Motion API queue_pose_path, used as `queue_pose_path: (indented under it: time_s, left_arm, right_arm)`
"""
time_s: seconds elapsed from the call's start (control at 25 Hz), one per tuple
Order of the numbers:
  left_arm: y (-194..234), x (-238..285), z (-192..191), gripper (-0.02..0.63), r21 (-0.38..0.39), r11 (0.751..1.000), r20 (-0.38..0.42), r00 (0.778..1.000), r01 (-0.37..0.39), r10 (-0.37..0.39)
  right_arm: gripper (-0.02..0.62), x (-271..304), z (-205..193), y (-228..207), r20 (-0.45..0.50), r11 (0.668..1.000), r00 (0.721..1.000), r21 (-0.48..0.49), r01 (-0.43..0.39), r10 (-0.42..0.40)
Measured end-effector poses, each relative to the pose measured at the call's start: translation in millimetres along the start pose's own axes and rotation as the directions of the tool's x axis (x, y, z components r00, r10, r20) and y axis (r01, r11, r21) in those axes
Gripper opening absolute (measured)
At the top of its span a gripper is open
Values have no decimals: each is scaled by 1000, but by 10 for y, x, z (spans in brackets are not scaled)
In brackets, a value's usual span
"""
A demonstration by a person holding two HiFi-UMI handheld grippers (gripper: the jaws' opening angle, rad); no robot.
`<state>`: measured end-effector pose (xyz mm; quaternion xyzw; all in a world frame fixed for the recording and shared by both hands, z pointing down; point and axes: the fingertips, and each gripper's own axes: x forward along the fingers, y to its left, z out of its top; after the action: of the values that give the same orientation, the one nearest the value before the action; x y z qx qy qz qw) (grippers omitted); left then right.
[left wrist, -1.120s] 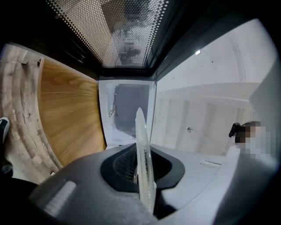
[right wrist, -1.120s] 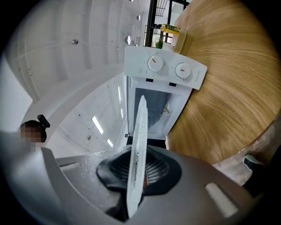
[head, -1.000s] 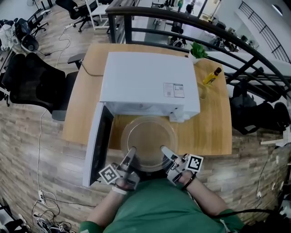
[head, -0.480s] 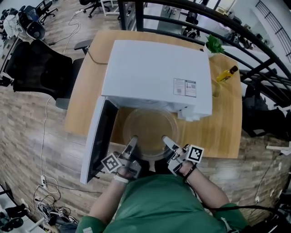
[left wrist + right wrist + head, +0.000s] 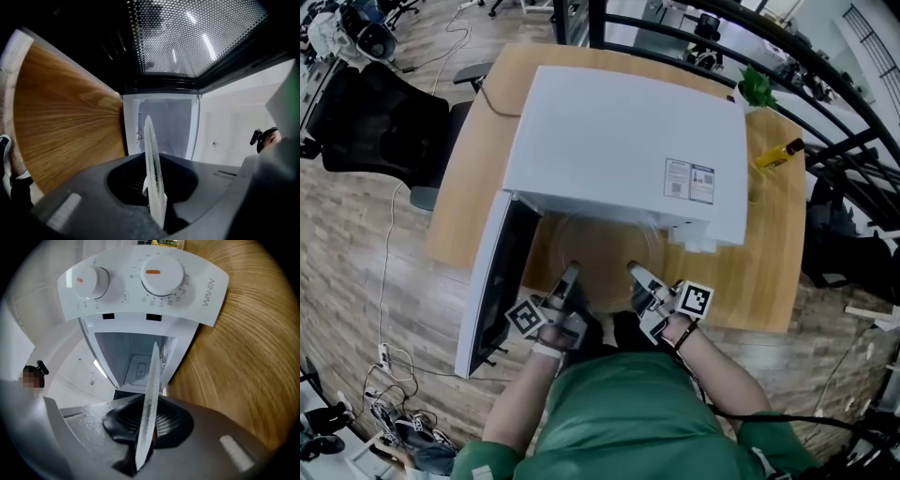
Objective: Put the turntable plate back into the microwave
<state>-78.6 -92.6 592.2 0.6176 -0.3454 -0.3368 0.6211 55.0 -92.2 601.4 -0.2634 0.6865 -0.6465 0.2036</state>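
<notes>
The clear glass turntable plate hangs level in front of the open white microwave, its far rim hidden under the oven's top. My left gripper is shut on the plate's near-left rim and my right gripper on its near-right rim. In the left gripper view the plate shows edge-on between the jaws, with the white cavity straight ahead. In the right gripper view the plate's edge points at the cavity below the control panel with two knobs.
The microwave door stands swung open at the left, its mesh window close beside my left gripper. The oven sits on a wooden table. A yellow bottle and a green plant stand at the far right. A black chair is left of the table.
Both grippers have carried the plate forward and lower toward the microwave opening. Its far rim has slipped out of sight under the oven's top.
</notes>
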Motion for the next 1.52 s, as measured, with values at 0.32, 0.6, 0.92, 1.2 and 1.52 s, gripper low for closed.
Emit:
queue_pose_path:
  time_s: [0.32, 0.6, 0.92, 1.2, 1.52]
  left_arm:
    - [92, 233, 101, 35, -4, 1000, 5, 1000, -5, 5]
    - [196, 367, 220, 37, -8, 1000, 18, 1000, -11, 11]
    - [268, 464, 318, 34, -38, 998, 49, 998, -41, 43]
    - [298, 519, 381, 35, -93, 994, 107, 992, -64, 73]
    - [322, 580, 454, 35, -108, 992, 131, 988, -61, 75]
  right_arm:
    - [43, 136, 187, -143, -8, 999, 1000, -24, 24, -24]
    - [44, 283, 306, -250, -8, 999, 999, -24, 36, -36]
    - [46, 396, 389, -298, 6, 998, 998, -25, 62, -62]
    - [123, 456, 435, -269, 28, 998, 997, 4, 67, -67]
    - [147, 422, 198, -285, 18, 996, 997, 36, 78, -79]
